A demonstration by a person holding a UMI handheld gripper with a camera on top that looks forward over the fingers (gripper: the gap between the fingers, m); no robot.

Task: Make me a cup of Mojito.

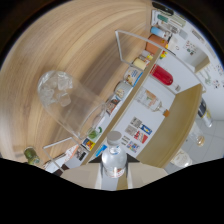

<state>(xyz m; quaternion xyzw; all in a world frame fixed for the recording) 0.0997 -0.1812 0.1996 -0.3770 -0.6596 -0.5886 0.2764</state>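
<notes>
You got an evenly bright, soft indoor light – no hard shadows showed on the wooden table. The fisheye bent straight lines hard, the shelf edge curving from 1 o'clock toward 7. A black vignette ringed the view, thickest from 4 to 8 o'clock. The whole picture was soft – the clear cup at 9 o'clock showed pale highlights, its ice blurred.

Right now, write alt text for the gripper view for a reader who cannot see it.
The gripper holds a clear plastic bottle with a grey cap between its fingers, tipped toward a clear cup of ice on a wooden table. Beyond, a row of small containers lines the table's edge, with a red bottle past it.
</notes>
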